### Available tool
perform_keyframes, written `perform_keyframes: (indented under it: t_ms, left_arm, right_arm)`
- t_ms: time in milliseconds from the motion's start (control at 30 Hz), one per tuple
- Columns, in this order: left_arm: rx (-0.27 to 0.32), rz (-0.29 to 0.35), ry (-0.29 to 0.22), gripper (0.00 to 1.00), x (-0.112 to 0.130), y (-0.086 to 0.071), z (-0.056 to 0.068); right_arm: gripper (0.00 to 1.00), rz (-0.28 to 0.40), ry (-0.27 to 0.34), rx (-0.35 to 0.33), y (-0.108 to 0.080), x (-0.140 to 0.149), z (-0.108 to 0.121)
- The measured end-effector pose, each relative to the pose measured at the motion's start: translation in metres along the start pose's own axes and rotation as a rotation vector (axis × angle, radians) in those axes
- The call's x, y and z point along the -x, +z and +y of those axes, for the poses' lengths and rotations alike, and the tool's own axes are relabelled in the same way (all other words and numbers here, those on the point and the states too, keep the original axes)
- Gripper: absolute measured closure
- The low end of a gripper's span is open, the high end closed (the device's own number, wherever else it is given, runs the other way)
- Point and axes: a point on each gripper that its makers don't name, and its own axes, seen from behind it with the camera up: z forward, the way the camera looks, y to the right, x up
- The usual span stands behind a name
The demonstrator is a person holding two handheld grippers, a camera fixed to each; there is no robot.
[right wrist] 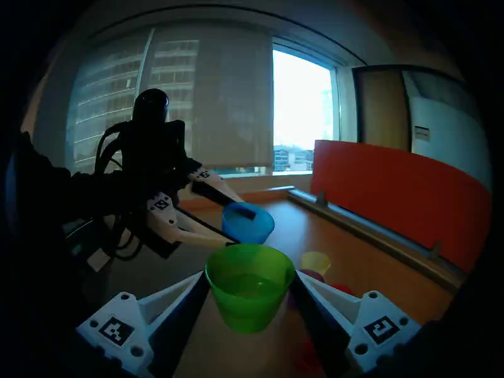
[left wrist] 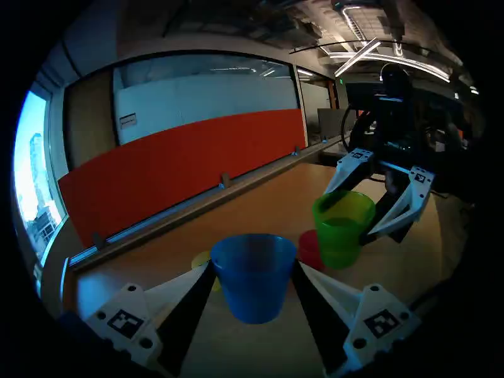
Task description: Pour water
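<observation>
The right gripper is clamping the watered green cup, the left gripper the blue cup at 12 o'clock; tilting probably comes next.

The blue cup stands upright, squeezed between the left fingers. The green cup is see-through and upright, with some water in it, squeezed between the right fingers. The cups are near each other, not touching.

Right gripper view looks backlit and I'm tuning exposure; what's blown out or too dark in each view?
Right gripper view: window blown out, left gripper backlit, nearly silhouetted; green cup readable. Left gripper view: dim overall, edge window overexposed, blue cup clear.
</observation>
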Motion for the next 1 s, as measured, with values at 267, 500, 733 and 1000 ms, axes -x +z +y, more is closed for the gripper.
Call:
perform_keyframes:
  t_ms: [267, 500, 733, 1000]
  left_arm:
    - [0.017, -0.053, 0.027, 0.15, 0.020, 0.002, 0.007]
    - [0.036, -0.094, 0.049, 0.15, 0.037, 0.003, 0.012]
    - [0.059, -0.136, 0.059, 0.15, 0.054, 0.005, 0.018]
    - [0.083, -0.192, 0.080, 0.15, 0.075, 0.008, 0.023]
  right_arm:
    - [0.09, -0.045, -0.004, -0.008, 0.001, 0.015, 0.000]
    - [0.09, -0.080, 0.003, -0.019, 0.002, 0.030, -0.001]
    - [0.09, -0.124, 0.005, -0.033, 0.002, 0.048, -0.003]
    - [0.09, -0.165, 0.018, -0.052, 0.004, 0.066, -0.005]
